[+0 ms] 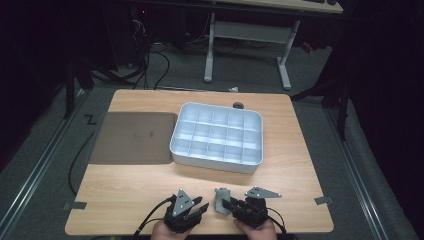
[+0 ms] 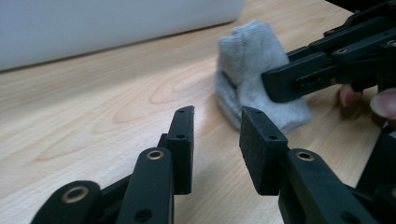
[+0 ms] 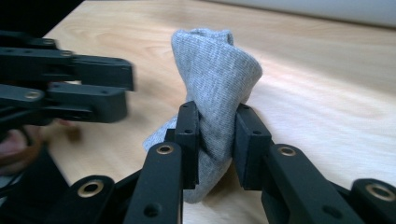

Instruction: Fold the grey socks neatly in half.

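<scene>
Wooden table (image 1: 125, 185), near front edge: right gripper (image 3: 217, 135) pinches a soft, light grey sock (image 3: 215, 79) at its bunched middle, the best hold since it sags; left gripper (image 2: 215, 140) stands half-open, empty, beside it.

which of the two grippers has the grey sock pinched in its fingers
The right gripper: its fingers press on the grey sock. The left gripper beside it has nothing between its parted fingers.
</scene>
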`<state>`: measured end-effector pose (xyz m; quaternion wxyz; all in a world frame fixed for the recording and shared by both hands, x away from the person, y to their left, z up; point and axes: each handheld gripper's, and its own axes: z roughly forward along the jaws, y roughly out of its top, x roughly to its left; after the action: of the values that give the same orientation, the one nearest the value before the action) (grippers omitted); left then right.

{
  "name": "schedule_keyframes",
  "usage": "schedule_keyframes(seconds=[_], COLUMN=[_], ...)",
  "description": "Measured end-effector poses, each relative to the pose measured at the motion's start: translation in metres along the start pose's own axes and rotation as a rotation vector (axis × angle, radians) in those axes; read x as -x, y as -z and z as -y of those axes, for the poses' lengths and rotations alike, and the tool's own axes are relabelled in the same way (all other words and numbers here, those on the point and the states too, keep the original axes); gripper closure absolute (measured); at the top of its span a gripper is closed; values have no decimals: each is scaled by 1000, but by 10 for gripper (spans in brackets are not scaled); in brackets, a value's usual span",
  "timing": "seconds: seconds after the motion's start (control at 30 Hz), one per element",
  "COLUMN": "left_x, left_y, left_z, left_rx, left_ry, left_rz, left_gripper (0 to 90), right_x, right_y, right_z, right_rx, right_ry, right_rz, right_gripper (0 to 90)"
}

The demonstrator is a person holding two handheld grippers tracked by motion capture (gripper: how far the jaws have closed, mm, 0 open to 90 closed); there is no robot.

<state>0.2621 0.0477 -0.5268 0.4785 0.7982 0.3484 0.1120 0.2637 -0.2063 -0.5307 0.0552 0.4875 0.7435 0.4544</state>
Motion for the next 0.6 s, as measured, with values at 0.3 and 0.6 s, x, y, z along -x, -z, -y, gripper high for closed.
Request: schedule_keyframes(seconds=[0.3, 0.6], left_x=[-18, -39], left_y=[10, 27], left_z=[-3, -9], left_rx=[19, 51], left_ry=[3, 12], left_rz=[-56, -107], left_gripper=[612, 536], right_x=[13, 28], right_y=[11, 24], right_z=[-2, -6], right_rx=[29, 37], right_ry=[10, 17], right_rz=[84, 167], right_gripper=[747, 743])
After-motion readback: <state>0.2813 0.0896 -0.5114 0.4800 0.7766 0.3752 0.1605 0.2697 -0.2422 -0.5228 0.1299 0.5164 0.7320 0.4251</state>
